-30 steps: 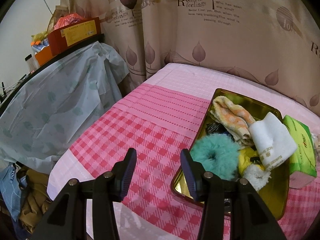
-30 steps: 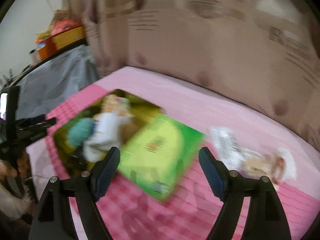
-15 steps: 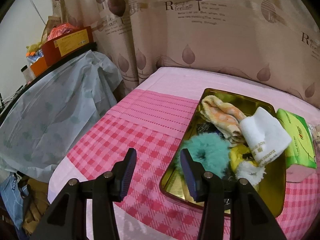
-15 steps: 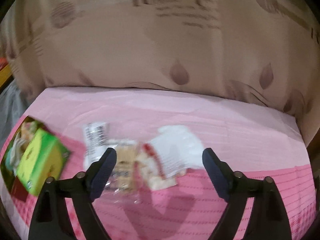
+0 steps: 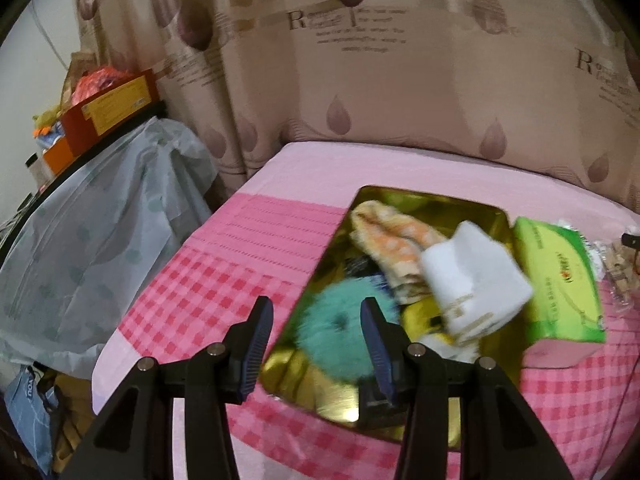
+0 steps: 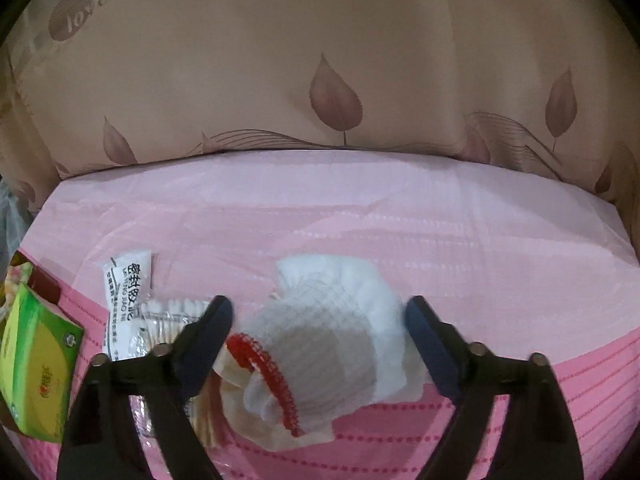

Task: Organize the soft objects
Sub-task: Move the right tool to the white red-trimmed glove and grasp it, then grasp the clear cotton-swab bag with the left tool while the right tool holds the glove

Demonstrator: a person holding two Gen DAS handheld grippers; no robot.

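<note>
Right tool (image 6: 318, 334) wide open, empty, straddling white glove (image 6: 332, 332): soft, light; judge pinching bunched middle best.

Bare cloth (image 6: 360, 208) behind the glove (image 6: 340, 320) (packets (image 6: 132, 304) crowd left).

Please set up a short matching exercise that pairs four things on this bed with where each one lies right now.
Things:
1. teal scrunchie
2. white glove
3. green tissue pack
4. orange checked cloth

Places:
A. beside the gold tray, outside it
B. far end of the tray
C. between the open right gripper fingers
D. near end of the tray, ahead of the left gripper

Pairs: 1-D, 2-C, 3-A, 4-B
</note>
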